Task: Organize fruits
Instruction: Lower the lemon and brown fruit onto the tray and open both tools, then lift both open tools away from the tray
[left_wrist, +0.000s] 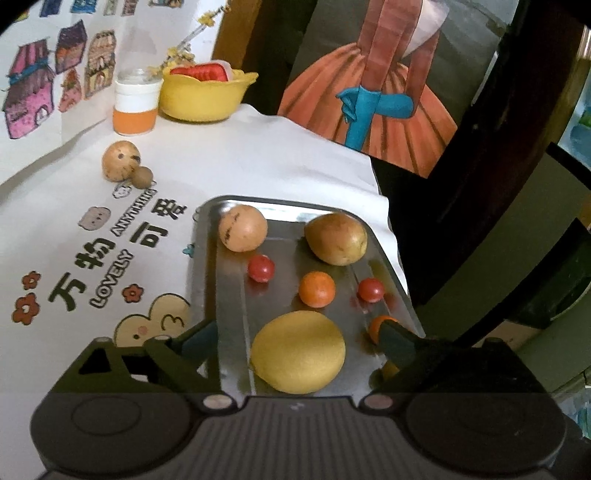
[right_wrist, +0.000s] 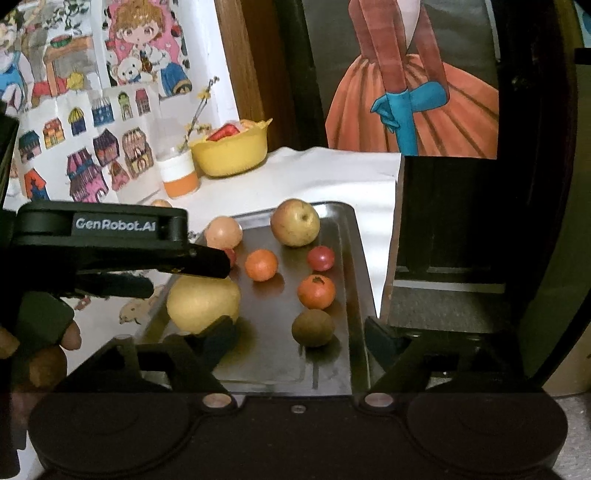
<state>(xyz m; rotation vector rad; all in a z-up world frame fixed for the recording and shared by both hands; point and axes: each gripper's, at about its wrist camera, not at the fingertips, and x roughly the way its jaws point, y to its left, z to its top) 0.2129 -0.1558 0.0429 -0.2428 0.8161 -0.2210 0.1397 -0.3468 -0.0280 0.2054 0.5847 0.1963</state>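
While the left gripper (left_wrist: 299, 332) hangs with its fingers spread wide on either side of the big yellow pear (left_wrist: 297, 352), nothing is clamped between them. On the cloth to the left of the metal tray (left_wrist: 207, 266) lie a spotted round fruit (left_wrist: 120, 161) and a small brown one (left_wrist: 142, 177), touching. Inside the tray sit a pinkish apple (left_wrist: 242, 228), a cherry tomato (left_wrist: 261, 268), an orange (left_wrist: 317, 289), a brownish pear (left_wrist: 336, 239) and a second cherry tomato (left_wrist: 370, 290). Farther right, the right gripper (right_wrist: 299, 338) is likewise agape, holding nothing, with a brown kiwi-like fruit (right_wrist: 313, 327) lying between its fingers on the tray floor.
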